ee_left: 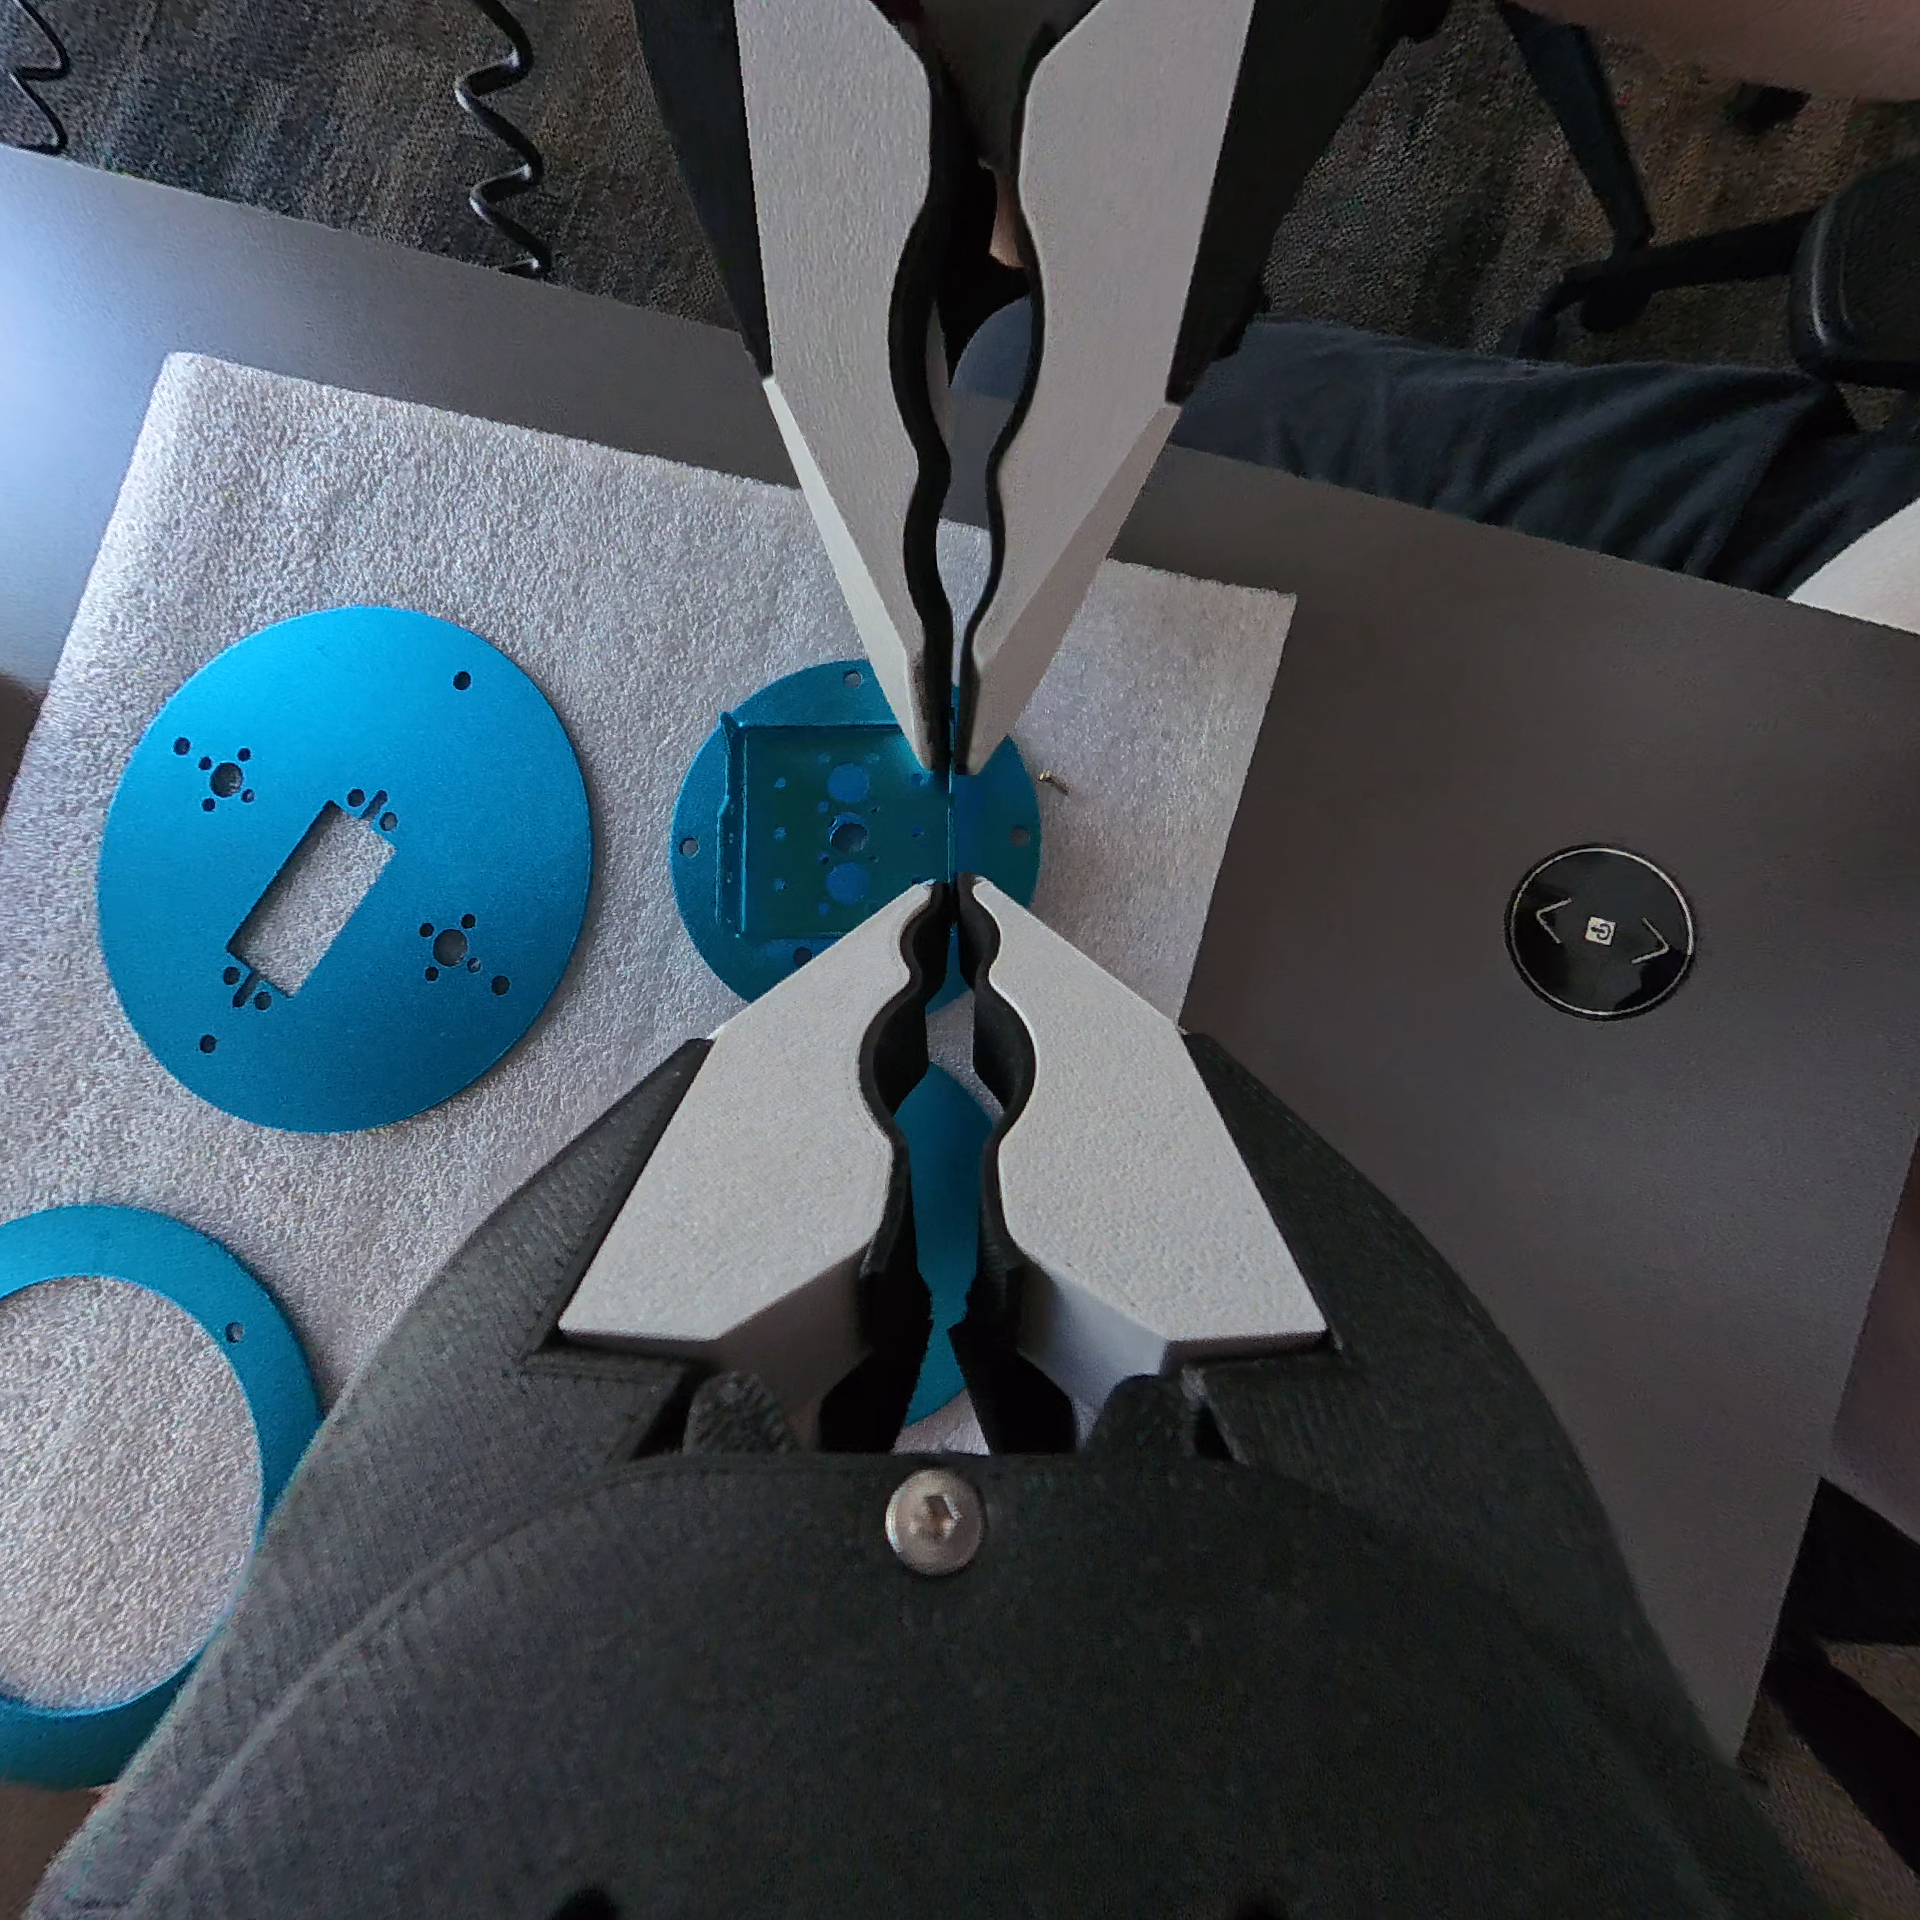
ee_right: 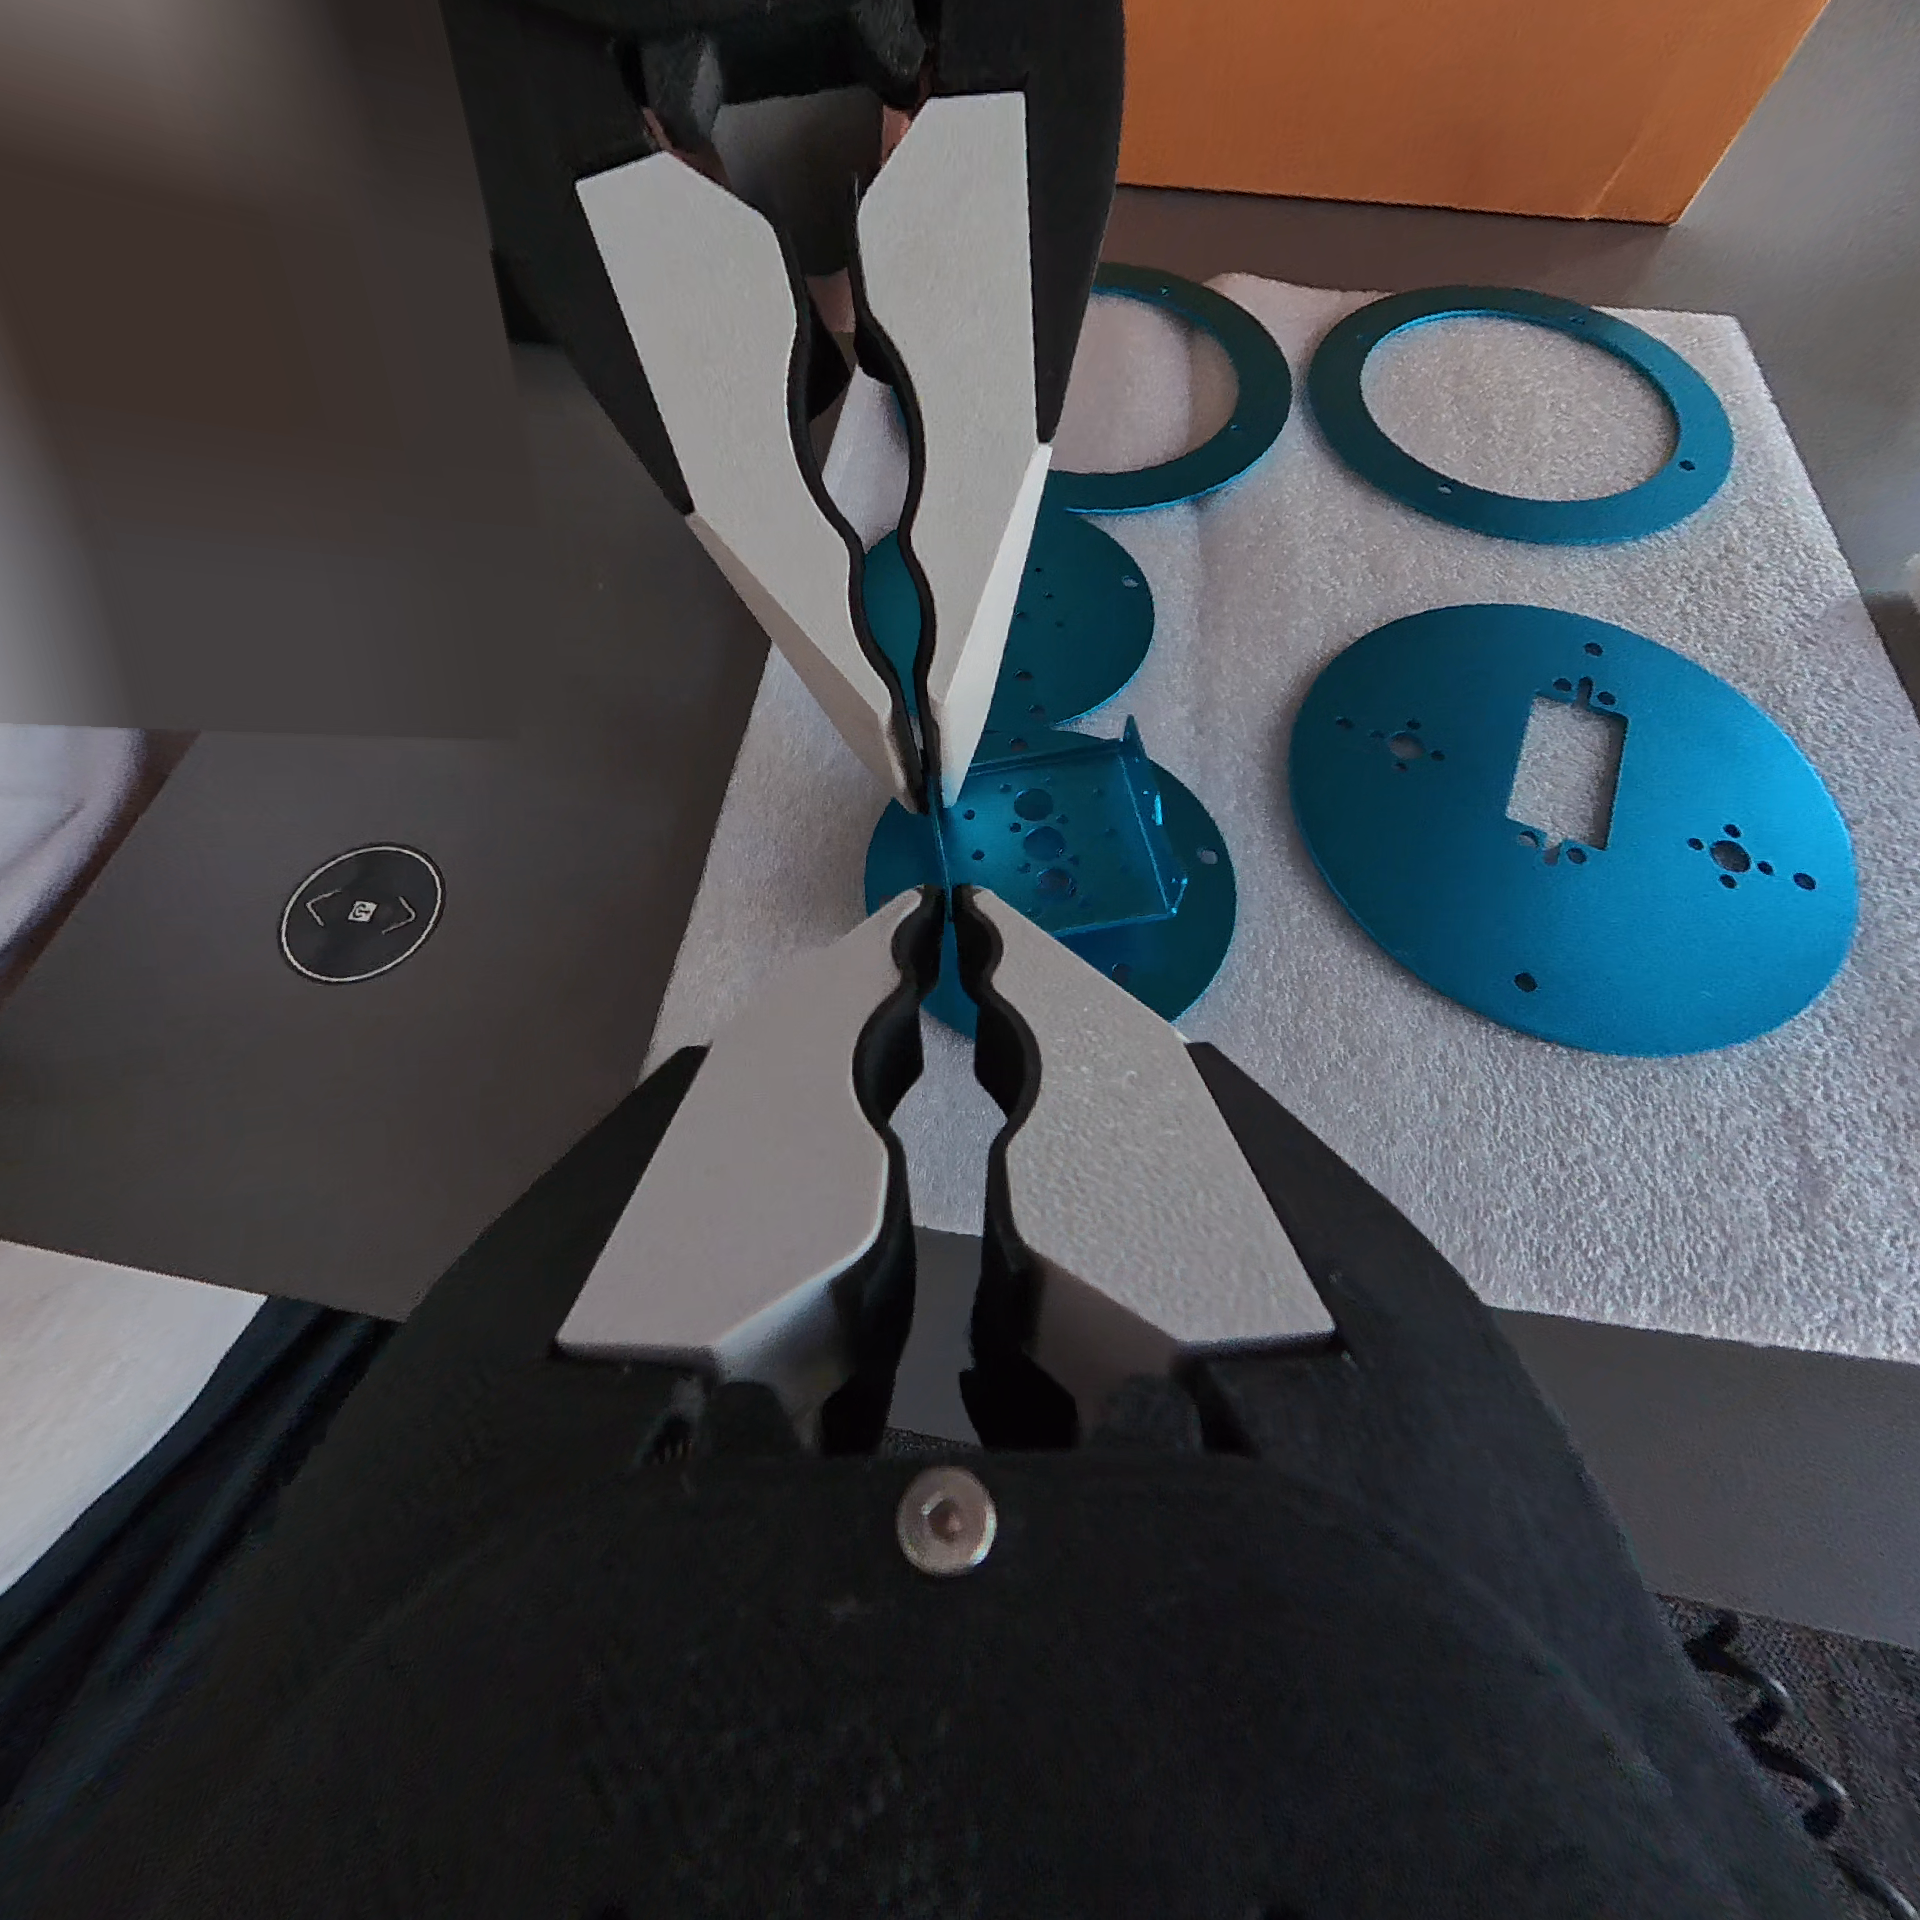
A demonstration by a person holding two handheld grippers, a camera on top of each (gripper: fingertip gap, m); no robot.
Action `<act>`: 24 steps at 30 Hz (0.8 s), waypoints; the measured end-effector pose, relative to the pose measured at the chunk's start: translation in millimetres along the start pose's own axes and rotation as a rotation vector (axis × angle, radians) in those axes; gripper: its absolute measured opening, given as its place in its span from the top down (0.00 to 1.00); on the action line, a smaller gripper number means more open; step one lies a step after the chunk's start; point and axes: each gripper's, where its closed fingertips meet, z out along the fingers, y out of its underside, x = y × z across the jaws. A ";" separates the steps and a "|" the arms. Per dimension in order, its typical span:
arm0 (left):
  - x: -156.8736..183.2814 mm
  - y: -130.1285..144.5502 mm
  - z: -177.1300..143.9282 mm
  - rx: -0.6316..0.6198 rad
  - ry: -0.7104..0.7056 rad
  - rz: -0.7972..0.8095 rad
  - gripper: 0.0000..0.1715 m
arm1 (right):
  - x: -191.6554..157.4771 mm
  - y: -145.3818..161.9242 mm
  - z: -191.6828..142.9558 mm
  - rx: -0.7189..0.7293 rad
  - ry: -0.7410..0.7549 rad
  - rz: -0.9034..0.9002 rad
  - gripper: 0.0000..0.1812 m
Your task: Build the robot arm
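A blue U-shaped metal bracket (ee_left: 831, 831) with several holes lies on a small round blue plate (ee_left: 707, 831) on white foam (ee_left: 520, 520). My left gripper (ee_left: 951, 891) is shut on the near end of the bracket's thin upright wall. My right gripper (ee_left: 948, 758) comes from the opposite side and pinches the far end of the same wall. In the right wrist view my right gripper (ee_right: 948, 896) clamps the wall of the bracket (ee_right: 1060, 842), which rests on the plate (ee_right: 1143, 966). The left gripper (ee_right: 923, 795) grips the wall's other end.
A large blue disc (ee_left: 468, 1039) with a rectangular cut-out and a blue ring (ee_left: 208, 1257) lie to the left. Two rings (ee_right: 1683, 457) (ee_right: 1257, 416), another disc (ee_right: 1091, 613) and an orange box (ee_right: 1403, 94) show beyond. A tiny screw (ee_left: 1051, 779) lies on the foam. A black round button (ee_left: 1600, 930) sits in the grey table. Less than 4 cm separates the two grippers' tips.
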 end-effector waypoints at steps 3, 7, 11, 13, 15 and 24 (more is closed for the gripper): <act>-0.9 -0.8 -1.2 0.009 -0.006 0.011 1.00 | -0.7 -1.5 -0.8 -0.001 -0.003 -0.033 1.00; -5.6 -2.0 -4.0 0.045 -0.031 -0.016 0.88 | 1.0 -0.7 -0.8 0.014 -0.002 -0.033 1.00; -1.2 -2.5 -10.0 0.099 0.014 -0.069 0.93 | -1.0 1.2 -0.1 0.021 -0.025 -0.027 1.00; -1.2 0.5 -10.1 0.099 0.016 -0.075 0.95 | -1.2 2.8 0.2 0.008 -0.034 -0.028 1.00; -3.0 3.7 -8.3 0.088 0.008 -0.077 0.97 | -1.1 4.8 0.8 -0.006 -0.041 -0.037 1.00; -3.5 7.1 -1.1 0.064 0.004 -0.056 0.99 | -0.1 8.1 5.1 -0.032 -0.059 -0.027 1.00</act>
